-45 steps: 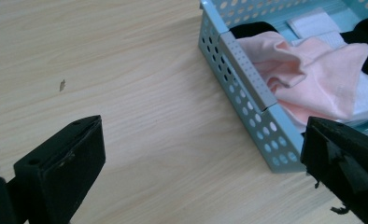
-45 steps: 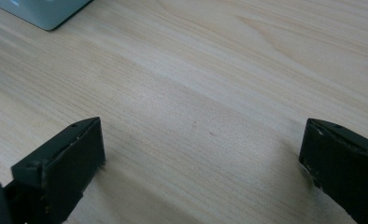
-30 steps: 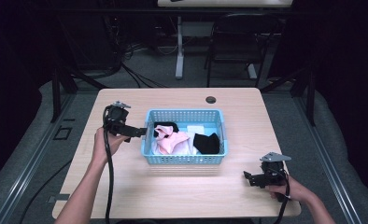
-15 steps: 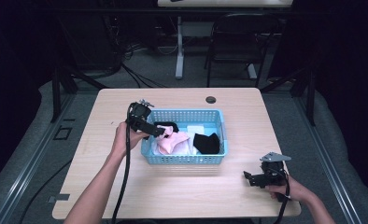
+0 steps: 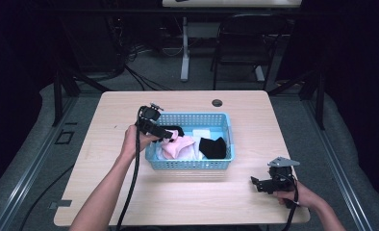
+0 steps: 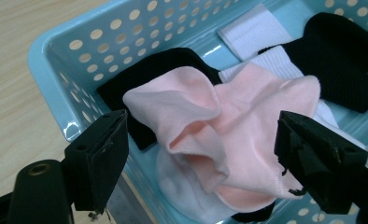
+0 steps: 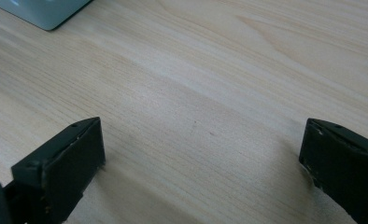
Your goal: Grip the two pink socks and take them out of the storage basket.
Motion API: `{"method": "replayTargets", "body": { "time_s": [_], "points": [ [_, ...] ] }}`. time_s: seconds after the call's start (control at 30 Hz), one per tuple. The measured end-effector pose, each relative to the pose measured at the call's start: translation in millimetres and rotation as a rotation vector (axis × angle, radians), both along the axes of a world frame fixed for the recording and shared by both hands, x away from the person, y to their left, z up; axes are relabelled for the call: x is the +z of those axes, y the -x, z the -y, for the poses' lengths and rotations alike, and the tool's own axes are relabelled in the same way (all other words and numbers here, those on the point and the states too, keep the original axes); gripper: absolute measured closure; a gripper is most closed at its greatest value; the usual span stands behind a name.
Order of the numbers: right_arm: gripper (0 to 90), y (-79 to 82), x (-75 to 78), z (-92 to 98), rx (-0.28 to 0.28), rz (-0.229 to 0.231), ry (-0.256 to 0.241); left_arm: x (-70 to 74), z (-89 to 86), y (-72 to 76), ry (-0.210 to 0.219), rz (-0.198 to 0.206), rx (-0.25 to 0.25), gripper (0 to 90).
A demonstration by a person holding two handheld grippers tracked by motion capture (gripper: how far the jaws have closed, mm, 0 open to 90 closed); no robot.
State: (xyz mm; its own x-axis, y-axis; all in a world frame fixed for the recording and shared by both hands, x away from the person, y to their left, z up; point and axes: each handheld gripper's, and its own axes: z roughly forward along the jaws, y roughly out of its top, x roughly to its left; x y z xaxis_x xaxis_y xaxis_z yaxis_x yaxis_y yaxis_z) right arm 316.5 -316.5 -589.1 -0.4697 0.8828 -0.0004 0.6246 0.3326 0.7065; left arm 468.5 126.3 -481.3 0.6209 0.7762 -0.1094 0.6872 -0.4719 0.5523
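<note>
- Two tongs are in play: the left tongs point(image 5: 170, 134) hang over the basket's point(image 5: 190, 164) left end, the right tongs point(image 5: 257, 184) rest low over bare surface point(image 5: 110, 120), well apart from the basket, beyond its right near corner.
- Left tongs: jaws spread wide and holding nothing; in the left gripper view they straddle the pink sock point(image 6: 233, 140), one jaw near the basket's left wall, the other out over the pile.
- Right tongs: jaws spread, nothing between them but wood grain in the right gripper view.
- The pink sock lies crumpled on top of the heap in the basket's left half, directly ahead of and below the left tongs; a fold of it rises midway between the jaws.
- Its long axis seems to run roughly across the jaw gap, though the bunching makes this uncertain.
- Under and beside it in the basket: a black sock point(image 6: 149, 74) toward the left wall, white socks point(image 6: 259, 30) behind, another black sock point(image 5: 212, 147) in the right half.
- The left hand point(image 5: 132, 142) is far nearer; a straight descent and a squeeze would likely catch the raised fold.
</note>
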Motion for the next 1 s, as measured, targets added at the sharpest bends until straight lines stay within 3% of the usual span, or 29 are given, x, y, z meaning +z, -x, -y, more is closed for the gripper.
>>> {"method": "replayTargets", "body": {
  "time_s": [0.27, 0.6, 0.77, 0.83, 0.97, 1.0],
  "points": [
    [0.0, 0.2, 0.2, -0.1, -0.004, 0.001, 0.004, -7.7, 5.9, -2.8, -0.002, -0.027, -0.01, 23.5],
    [0.0, 0.2, 0.2, 0.0, -0.004, 0.001, 0.004, -22.3, 17.8, -5.2, -0.071, -0.047, 0.004, 32.0],
    [0.0, 0.0, 0.0, 0.0, 0.0, 0.0, 0.0, -28.2, 25.9, -6.5, -0.139, -0.047, 0.043, 49.1],
    [0.0, 0.0, 0.0, 0.0, 0.0, 0.0, 0.0, -29.4, 26.3, -7.1, -0.146, -0.053, 0.042, 51.4],
    [0.0, 0.2, 0.1, -0.1, -0.003, 0.001, 0.002, -30.3, 27.8, -7.2, -0.16, -0.057, 0.043, 67.2],
    [0.0, 0.2, 0.1, -0.1, -0.003, 0.001, 0.002, -30.5, 28.0, -7.1, -0.161, -0.058, 0.043, 67.2]
  ]
}}
